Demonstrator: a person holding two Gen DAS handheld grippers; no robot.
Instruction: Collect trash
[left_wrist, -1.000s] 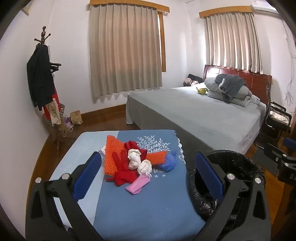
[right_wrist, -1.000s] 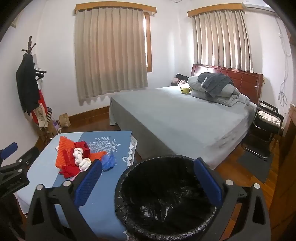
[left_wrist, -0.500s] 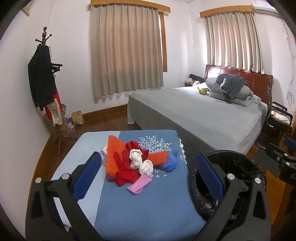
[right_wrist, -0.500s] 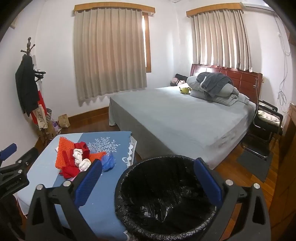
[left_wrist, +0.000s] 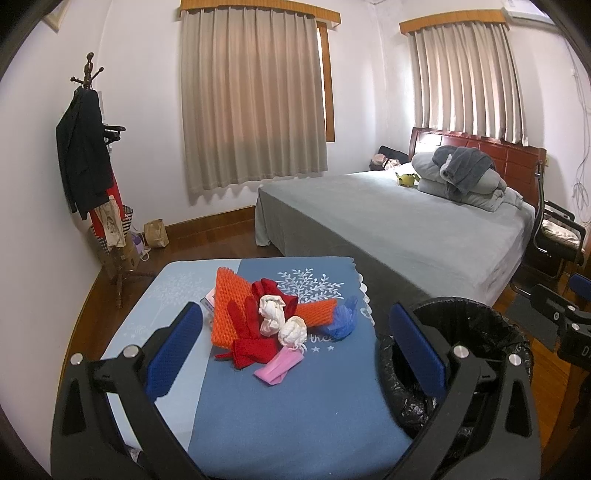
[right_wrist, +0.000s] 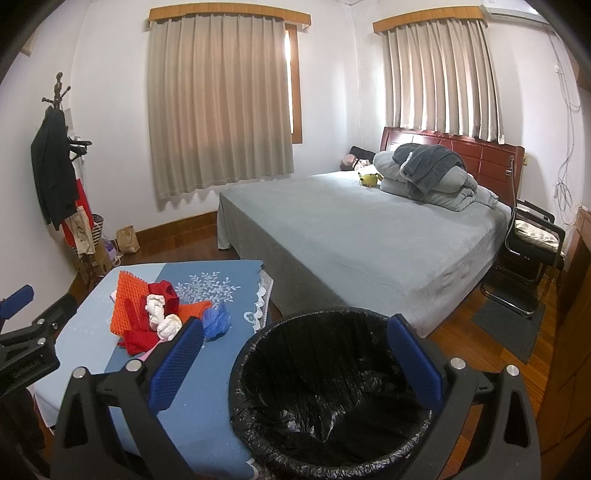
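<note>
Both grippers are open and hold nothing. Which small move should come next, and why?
Probably ease the left gripper forward and down onto the pink mask, the nearest piece of the trash pile. It hangs open above the table, and the lined bin waits beside it.
</note>
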